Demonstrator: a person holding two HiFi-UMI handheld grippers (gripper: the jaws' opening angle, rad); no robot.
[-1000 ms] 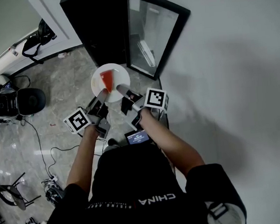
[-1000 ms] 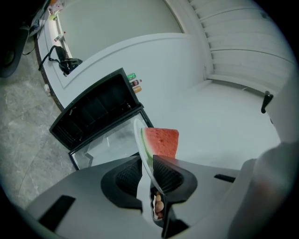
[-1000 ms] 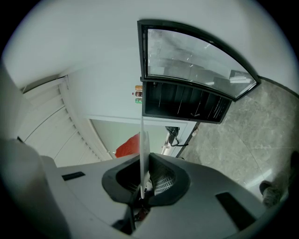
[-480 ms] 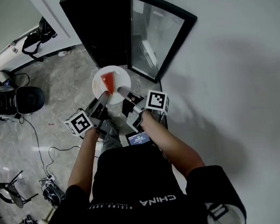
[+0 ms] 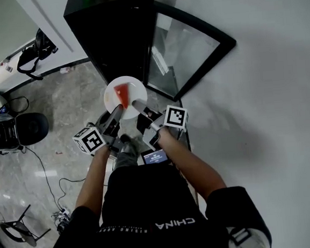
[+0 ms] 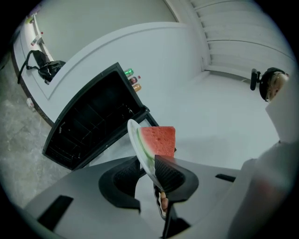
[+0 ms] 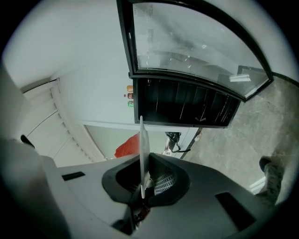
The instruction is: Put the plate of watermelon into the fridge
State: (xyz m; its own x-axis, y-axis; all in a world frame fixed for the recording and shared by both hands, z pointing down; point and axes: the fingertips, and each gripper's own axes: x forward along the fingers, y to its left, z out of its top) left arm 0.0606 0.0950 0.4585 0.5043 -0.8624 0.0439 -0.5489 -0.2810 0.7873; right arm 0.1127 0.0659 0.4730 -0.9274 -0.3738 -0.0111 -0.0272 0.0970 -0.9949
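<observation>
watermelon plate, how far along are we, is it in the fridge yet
Not yet. Done: the fridge door stands open and the plate with the watermelon slice is picked up. In hand: left gripper and right gripper both clamp its rim, just outside the fridge. Left: set it inside, let go.

At frame centre, a plate [image 5: 133,87] with a watermelon slice [image 5: 121,92] on it is held by the left gripper [image 5: 116,113] at its lower-left rim and the right gripper [image 5: 137,103] at its lower-right rim. The fridge [image 5: 112,35] is seen directly above, with its door [image 5: 191,50] swung out to the upper right.
</observation>
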